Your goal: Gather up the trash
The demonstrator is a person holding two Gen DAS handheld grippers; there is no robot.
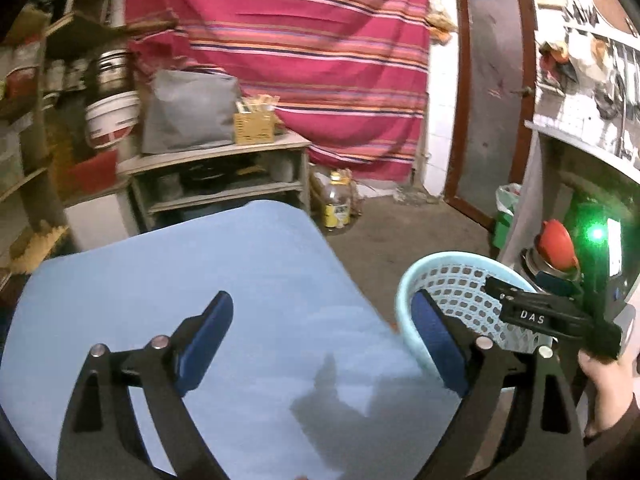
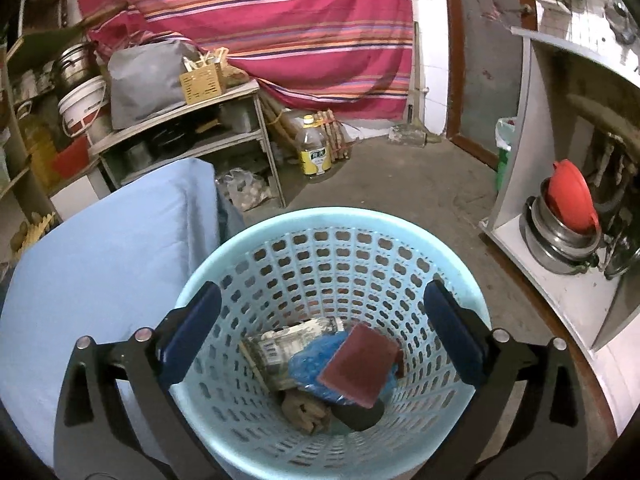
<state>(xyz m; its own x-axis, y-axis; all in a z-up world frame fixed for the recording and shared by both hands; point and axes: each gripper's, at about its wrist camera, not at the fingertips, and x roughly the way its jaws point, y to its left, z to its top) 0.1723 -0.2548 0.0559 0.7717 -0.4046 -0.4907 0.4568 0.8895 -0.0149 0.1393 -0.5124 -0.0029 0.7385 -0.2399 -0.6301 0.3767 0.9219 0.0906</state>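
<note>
A light blue perforated trash basket (image 2: pixel 328 248) stands on the floor beside the blue-covered table (image 2: pixel 100 264). Inside it lie a maroon sponge (image 2: pixel 360 368), a blue plastic bag (image 2: pixel 312 364), a crumpled printed wrapper (image 2: pixel 288 344) and a dark round object (image 2: pixel 358 416). My right gripper (image 2: pixel 324 336) hangs open and empty right over the basket mouth. My left gripper (image 1: pixel 324 340) is open and empty above the blue table (image 1: pixel 200 280); its right finger overlaps the basket (image 1: pixel 452 280) in view. The right gripper's body (image 1: pixel 552 316) shows over the basket.
A low wooden shelf (image 1: pixel 216 168) with a grey bag and a woven box stands behind the table. A plastic bottle (image 2: pixel 316 148) sits on the concrete floor by the striped curtain. A white cabinet (image 2: pixel 560 280) with steel pots and a red lid is at the right.
</note>
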